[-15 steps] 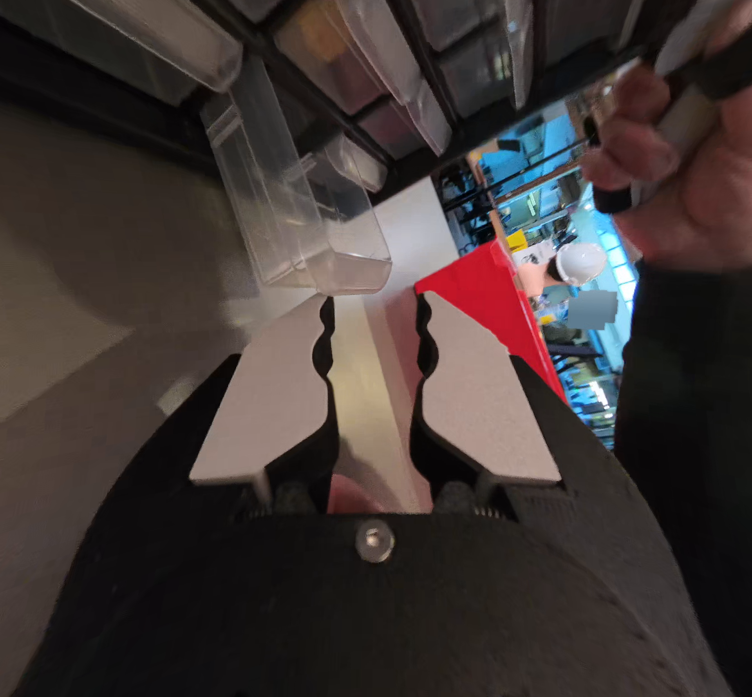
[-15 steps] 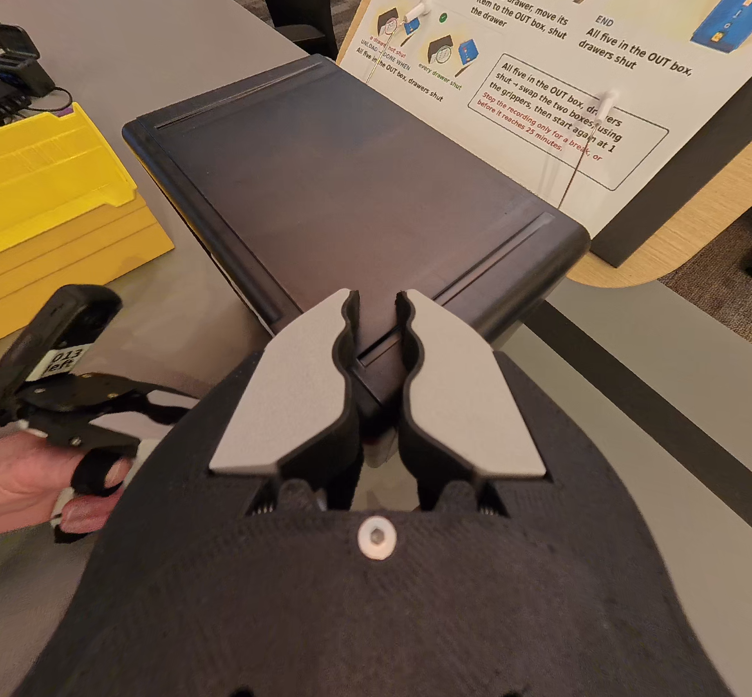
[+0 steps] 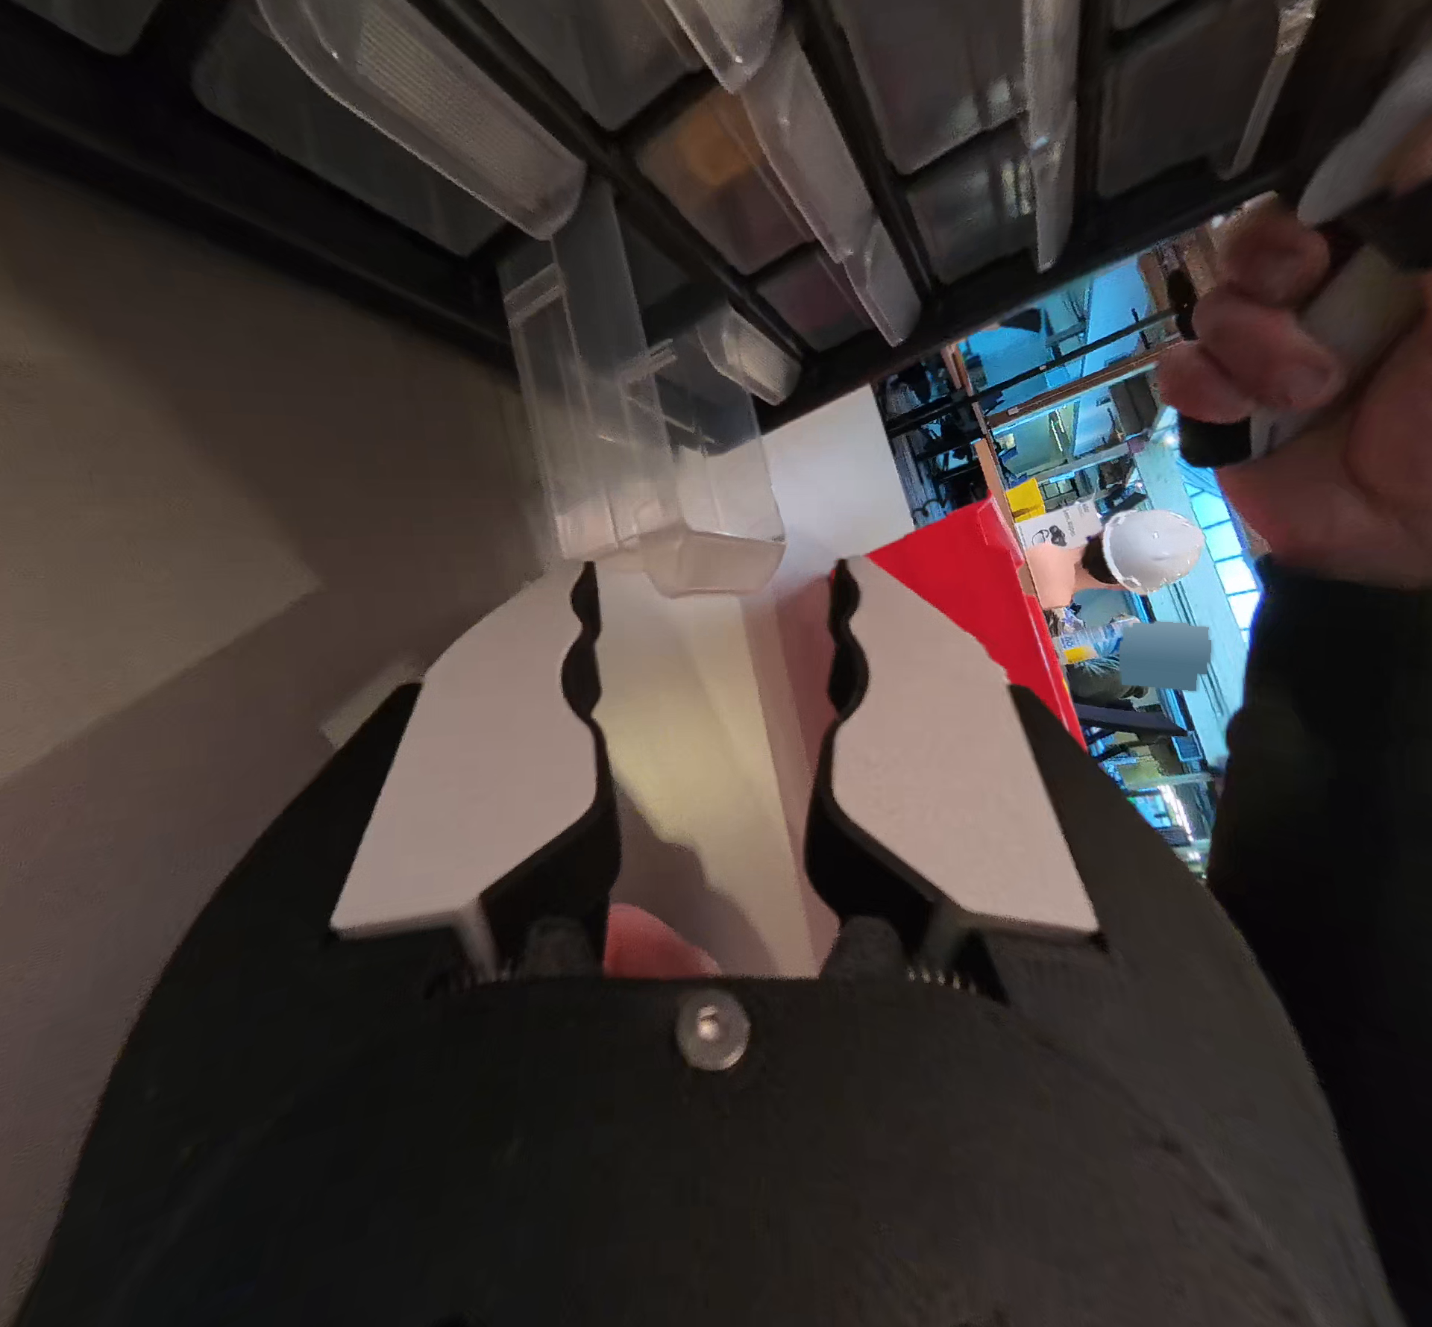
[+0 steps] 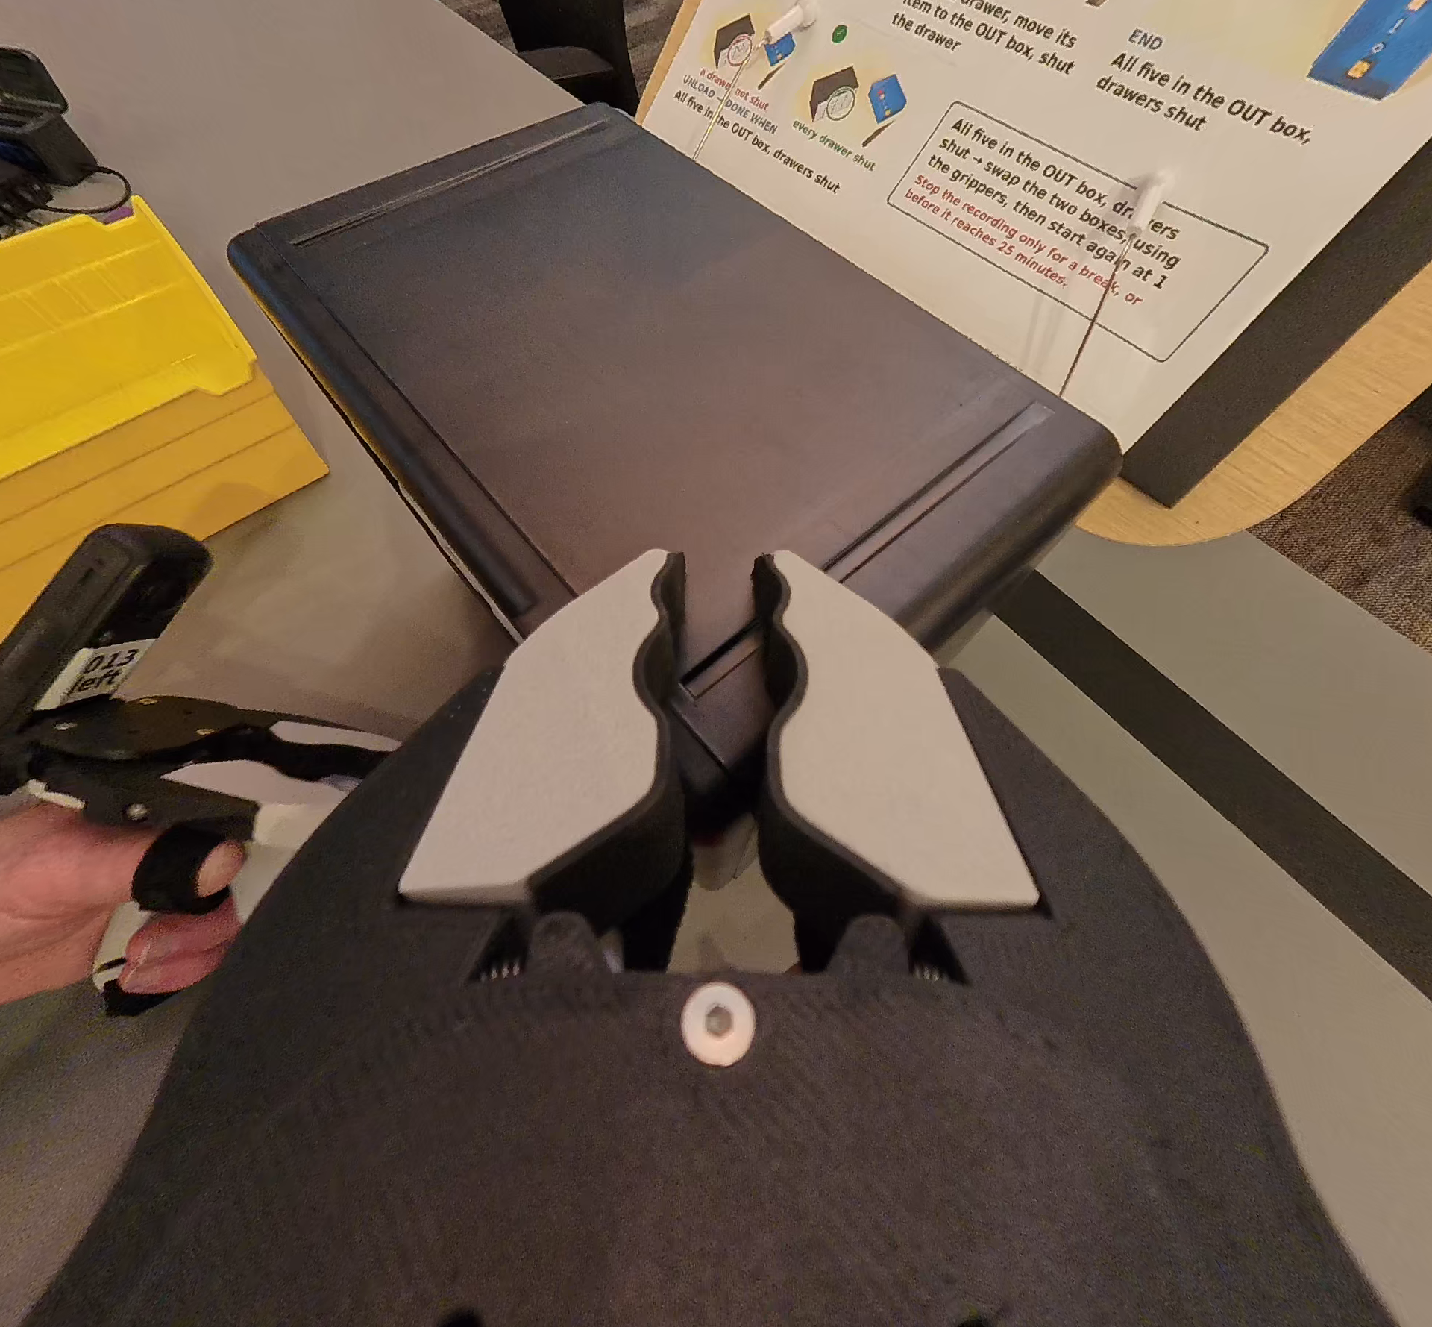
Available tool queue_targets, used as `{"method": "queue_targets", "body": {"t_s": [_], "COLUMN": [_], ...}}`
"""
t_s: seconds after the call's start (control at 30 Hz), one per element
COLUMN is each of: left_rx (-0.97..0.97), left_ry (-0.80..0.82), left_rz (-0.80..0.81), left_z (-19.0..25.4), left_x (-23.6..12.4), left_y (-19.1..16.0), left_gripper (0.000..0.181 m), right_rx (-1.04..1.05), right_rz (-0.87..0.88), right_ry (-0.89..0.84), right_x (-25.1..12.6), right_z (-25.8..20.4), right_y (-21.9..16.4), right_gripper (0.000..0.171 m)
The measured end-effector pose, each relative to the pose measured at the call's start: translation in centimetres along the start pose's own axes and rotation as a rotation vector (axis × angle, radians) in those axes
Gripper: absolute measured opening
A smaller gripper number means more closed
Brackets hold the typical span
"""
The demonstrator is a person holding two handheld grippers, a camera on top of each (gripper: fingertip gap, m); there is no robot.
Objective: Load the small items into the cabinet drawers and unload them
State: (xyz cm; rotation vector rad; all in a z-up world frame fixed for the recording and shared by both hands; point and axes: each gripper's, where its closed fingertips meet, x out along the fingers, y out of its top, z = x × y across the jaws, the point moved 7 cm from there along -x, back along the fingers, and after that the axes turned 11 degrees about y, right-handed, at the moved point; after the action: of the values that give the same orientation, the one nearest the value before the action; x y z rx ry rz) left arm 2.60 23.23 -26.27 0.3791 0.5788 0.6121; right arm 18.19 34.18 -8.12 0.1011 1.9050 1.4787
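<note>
Grey left tongs [image 3: 711, 577] have spread wider below clear drawer [image 3: 659, 468].

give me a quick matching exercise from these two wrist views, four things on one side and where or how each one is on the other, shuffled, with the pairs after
Things:
1. left gripper
2. right gripper
3. clear drawer
4. yellow bin

States or places:
A. pulled out of the cabinet front
B. on the grey table, left of the cabinet
C. open, just short of the clear drawer's end
D. held over the cabinet's dark top, a narrow gap between its fingers

Pairs: 1-C, 2-D, 3-A, 4-B
</note>
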Motion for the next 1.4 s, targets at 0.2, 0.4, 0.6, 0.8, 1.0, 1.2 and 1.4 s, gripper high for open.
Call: {"method": "queue_targets", "body": {"t_s": [0.2,0.4,0.6,0.8,1.0,1.2,1.4], "left_rx": [-0.011,-0.025,-0.016,0.050,0.395,0.583,0.967], "left_ry": [-0.006,-0.014,0.000,-0.016,0.039,0.065,0.348], "left_rz": [-0.015,-0.042,-0.109,-0.199,-0.111,-0.103,-0.019], "left_z": [-0.2,-0.4,-0.4,1.0,2.9,3.9,2.5], "left_x": [0.5,-0.9,-2.1,-4.0,-8.8,-11.1,-20.7], "left_y": [0.0,-1.2,-2.6,-4.2,-2.6,-2.0,6.9], "left_gripper": [0.015,0.014,0.016,0.050,0.051,0.054,0.051], "right_rx": [0.000,0.000,0.000,0.000,0.000,0.001,0.001], "right_rz": [-0.001,0.000,0.000,-0.001,0.001,0.000,0.000], "right_ry": [0.000,0.001,0.001,0.001,0.002,0.002,0.004], "right_x": [0.0,0.0,0.0,0.0,0.0,0.0,0.0], "right_z": [0.0,0.0,0.0,0.0,0.0,0.0,0.0], "right_y": [0.0,0.0,0.0,0.0,0.0,0.0,0.0], "right_gripper": [0.018,0.018,0.018,0.018,0.017,0.018,0.017]}}
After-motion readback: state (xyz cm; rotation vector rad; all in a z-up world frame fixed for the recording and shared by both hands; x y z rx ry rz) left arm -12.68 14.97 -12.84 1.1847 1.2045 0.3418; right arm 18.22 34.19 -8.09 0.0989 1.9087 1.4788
